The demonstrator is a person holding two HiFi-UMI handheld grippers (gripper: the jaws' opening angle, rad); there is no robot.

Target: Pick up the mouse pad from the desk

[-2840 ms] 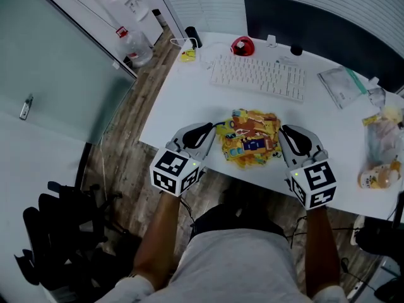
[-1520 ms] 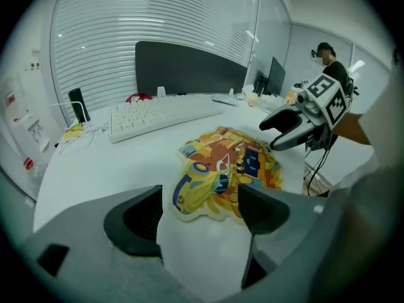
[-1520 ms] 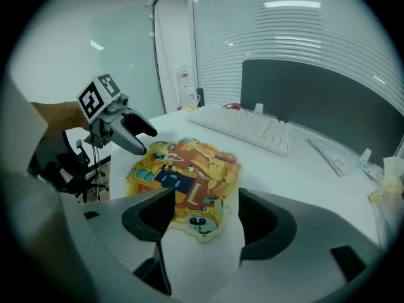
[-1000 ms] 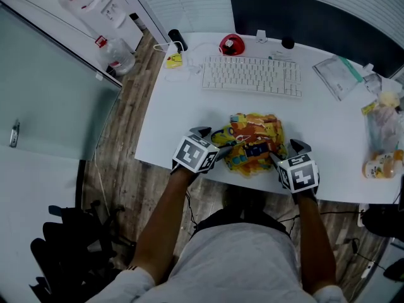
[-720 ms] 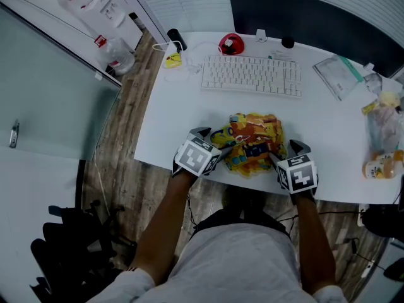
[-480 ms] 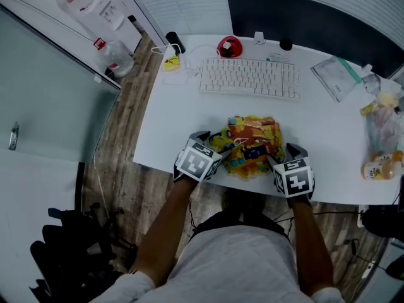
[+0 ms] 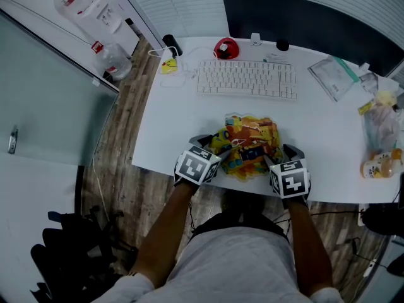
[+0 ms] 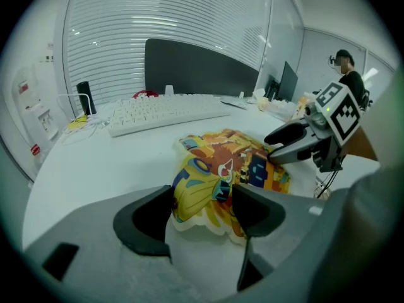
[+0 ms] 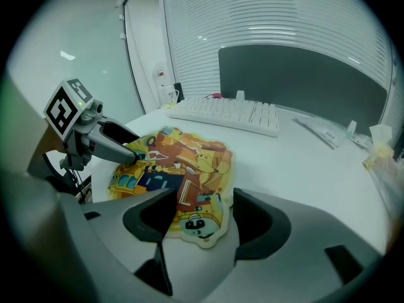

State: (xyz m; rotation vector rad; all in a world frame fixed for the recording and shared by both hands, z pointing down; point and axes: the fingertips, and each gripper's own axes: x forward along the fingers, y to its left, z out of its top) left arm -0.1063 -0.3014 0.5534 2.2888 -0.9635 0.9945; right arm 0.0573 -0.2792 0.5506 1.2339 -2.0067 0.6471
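Progress is slight: mouse pad (image 7: 247,142) lies flat on the tabletop (image 7: 170,125), just nearer the person than the keyboard (image 7: 246,79). Left hand-held gripper (image 8: 202,197), jaws just closing but not yet pinching, straddles one corner. Right hand-held gripper (image 9: 203,201) straddles another, jaws wide. Gripping and lifting remain.

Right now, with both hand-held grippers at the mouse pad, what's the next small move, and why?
Probably finish closing both. The left hand-held gripper has just been closing, with an edge of the mouse pad between its jaws but not yet pinched; the right hand-held gripper straddles the opposite edge, jaws apart. The pad lies on the desk.
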